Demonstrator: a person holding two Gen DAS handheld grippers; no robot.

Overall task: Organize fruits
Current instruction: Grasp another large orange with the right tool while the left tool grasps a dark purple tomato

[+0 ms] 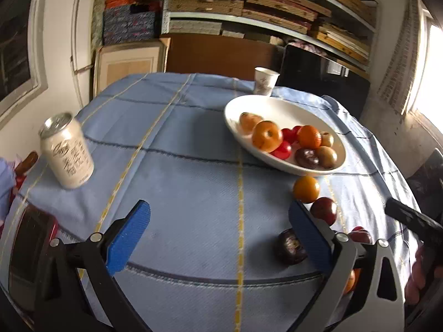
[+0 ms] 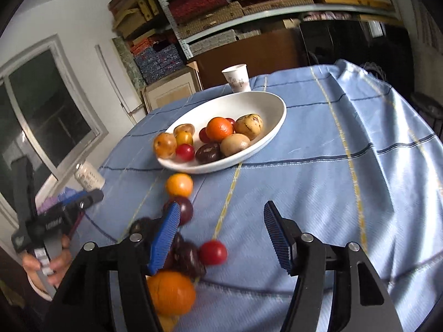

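While the bowl [image 2: 272, 116] already holds most fruit, a trail of strays [image 2: 179, 184] lies on the cloth [image 1: 193, 166] just before it. I have both grippers, left [image 1: 218, 235] and right [image 2: 221, 238], spread and empty.

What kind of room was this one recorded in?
Probably a home room doubling as storage: a table under a blue cloth with a fruit bowl, and shelves stacked with flat boxes behind.
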